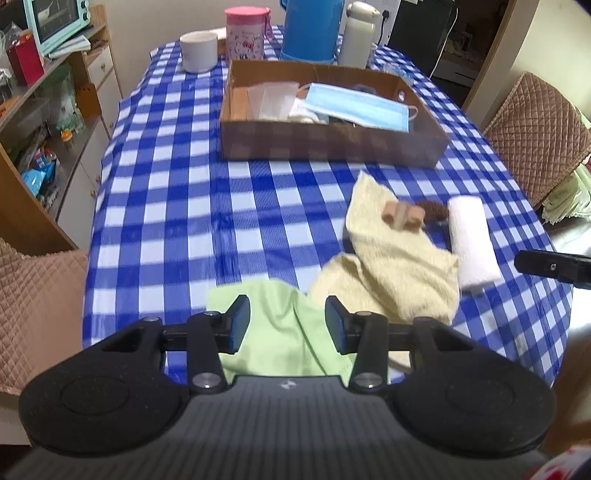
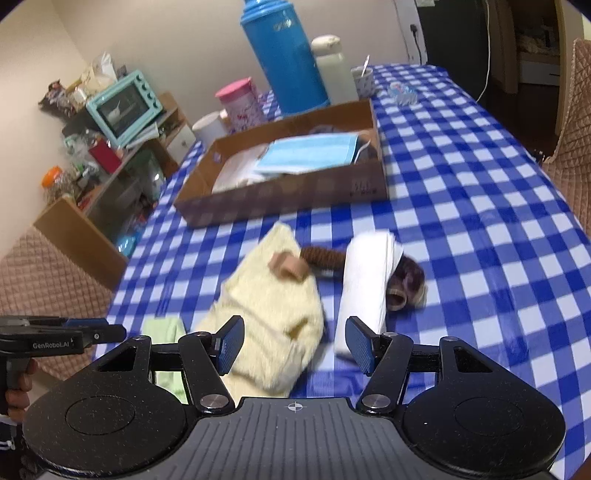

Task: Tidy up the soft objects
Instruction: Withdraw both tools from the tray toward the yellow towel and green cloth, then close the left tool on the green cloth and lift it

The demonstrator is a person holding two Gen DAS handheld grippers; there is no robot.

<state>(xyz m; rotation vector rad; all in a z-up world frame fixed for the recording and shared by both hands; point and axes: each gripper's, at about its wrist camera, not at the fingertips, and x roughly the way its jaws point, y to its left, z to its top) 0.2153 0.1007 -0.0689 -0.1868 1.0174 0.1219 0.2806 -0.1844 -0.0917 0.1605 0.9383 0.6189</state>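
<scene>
A cardboard box (image 1: 332, 147) (image 2: 295, 195) stands mid-table and holds a blue face mask (image 1: 358, 107) (image 2: 310, 153) and white cloths. A light green cloth (image 1: 280, 325) (image 2: 166, 332) lies at the near edge, between the jaws of my open left gripper (image 1: 288, 319). A cream towel (image 1: 391, 258) (image 2: 269, 314) lies to its right with a beige roll (image 1: 402, 216) (image 2: 288, 267) on it. A white rolled cloth (image 1: 472, 243) (image 2: 369, 284) and a brown fuzzy item (image 1: 434, 210) (image 2: 321, 256) lie beside it. My right gripper (image 2: 295, 343) is open over the towel's near edge.
A blue thermos (image 1: 314, 29) (image 2: 284, 55), white bottle (image 1: 358, 33), pink tumbler (image 1: 245, 33) and white mug (image 1: 199, 50) stand behind the box. A shelf with a teal oven (image 1: 55, 22) is left. Quilted chairs (image 1: 535, 125) flank the checked table (image 1: 166, 184).
</scene>
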